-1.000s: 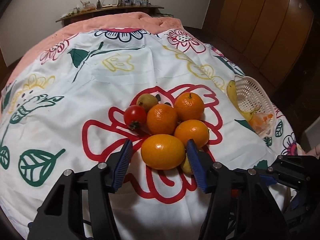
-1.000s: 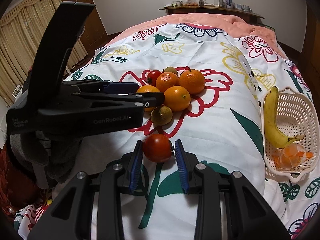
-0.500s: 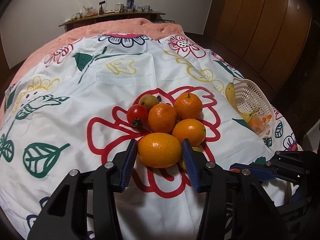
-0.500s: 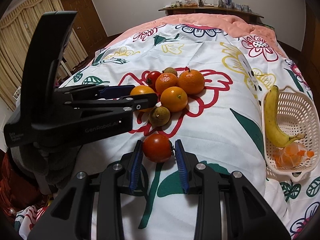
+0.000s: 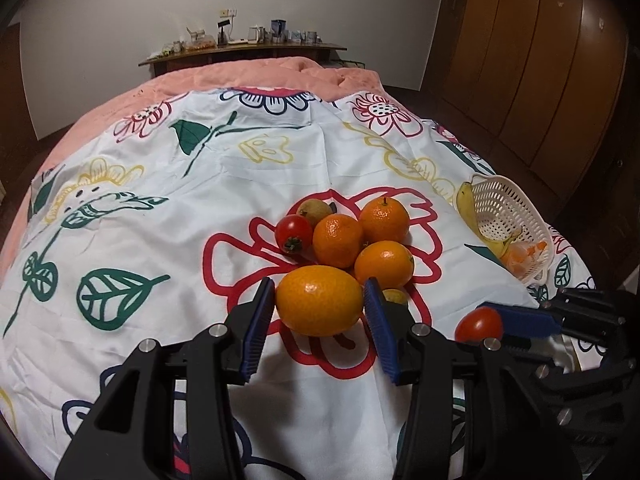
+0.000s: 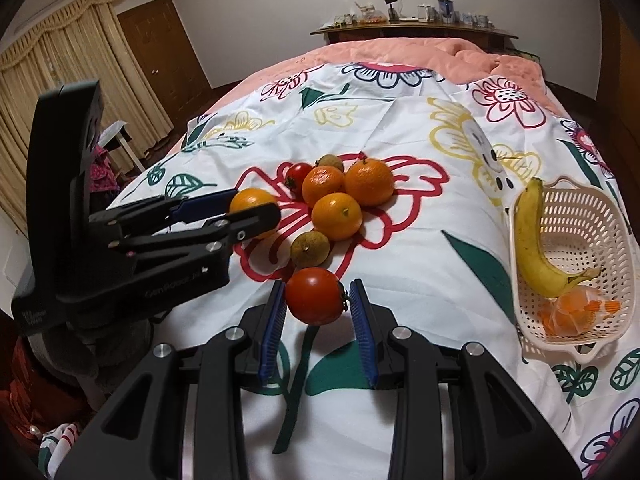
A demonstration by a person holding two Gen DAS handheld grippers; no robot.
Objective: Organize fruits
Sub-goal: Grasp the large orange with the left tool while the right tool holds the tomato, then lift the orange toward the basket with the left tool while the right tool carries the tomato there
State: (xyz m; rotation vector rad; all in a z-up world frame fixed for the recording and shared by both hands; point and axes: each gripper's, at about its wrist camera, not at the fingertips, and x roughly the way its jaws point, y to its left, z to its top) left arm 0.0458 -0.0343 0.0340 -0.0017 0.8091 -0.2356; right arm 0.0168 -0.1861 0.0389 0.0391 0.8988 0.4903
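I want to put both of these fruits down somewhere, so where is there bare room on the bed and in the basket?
Free: the basket's far half beyond the banana; the cloth between the fruit pile and the basket; the cloth left of the pile. Crowded: the pile itself, and the basket's near end, where an orange-filled bag lies.

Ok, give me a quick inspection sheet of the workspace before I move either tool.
Surface: floral sheet over a pink quilt.
Job's things: three oranges, small tomato and two brownish fruits clustered; basket holds banana and a bagged orange item.
Clutter: nothing seen on the sheet.
Grippers: left tool pads against large orange; right tool pads against tomato.
Cables: nothing seen.
Surroundings: shelf of small items, wardrobe, curtains.
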